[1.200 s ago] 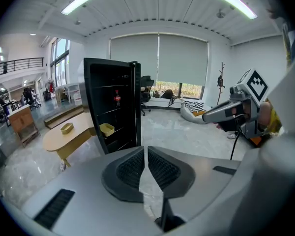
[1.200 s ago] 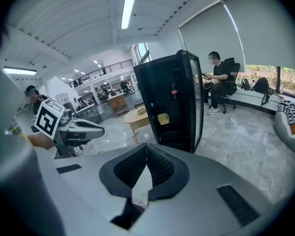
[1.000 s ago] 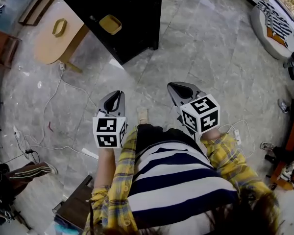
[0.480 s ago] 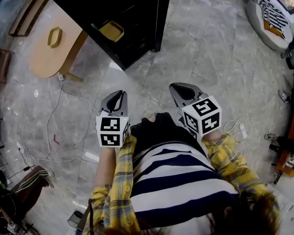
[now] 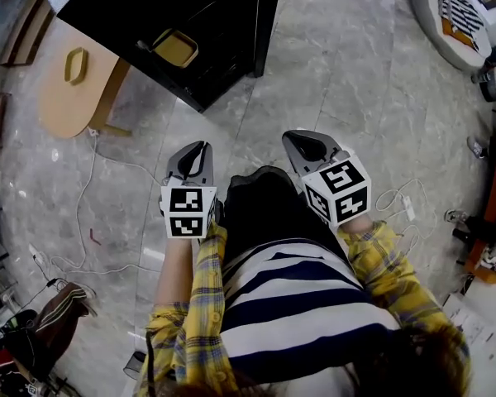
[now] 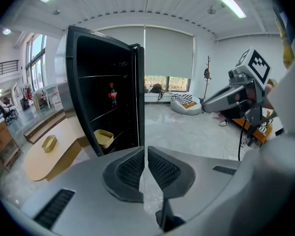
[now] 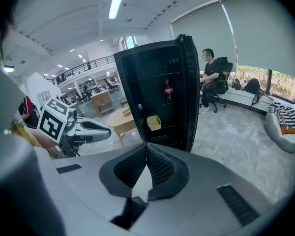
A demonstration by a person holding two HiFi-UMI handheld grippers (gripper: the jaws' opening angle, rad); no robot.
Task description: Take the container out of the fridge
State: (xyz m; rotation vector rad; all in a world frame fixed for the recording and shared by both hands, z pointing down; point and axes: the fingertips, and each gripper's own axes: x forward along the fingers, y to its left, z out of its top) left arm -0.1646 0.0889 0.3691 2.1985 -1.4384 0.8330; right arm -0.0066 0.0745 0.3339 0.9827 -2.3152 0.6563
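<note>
**A:** So where are we? The black fridge (image 5: 207, 23) stands open, and the yellow container (image 5: 175, 48) sits on a shelf inside, near the front edge, well apart from both tongs.

**B:** Yep, nothing grabbed. Left tongs (image 6: 146, 154) and right tongs (image 7: 147, 150) are both pressed together, empty. I'd step closer, spread one pair, pinch the near rim and slide it out level. Heads up: the wooden bench (image 5: 58, 98) beside the fridge carries a lookalike yellow tray (image 5: 76, 64). A white cable (image 5: 87, 180) on the floor is probably a trip risk.
</note>
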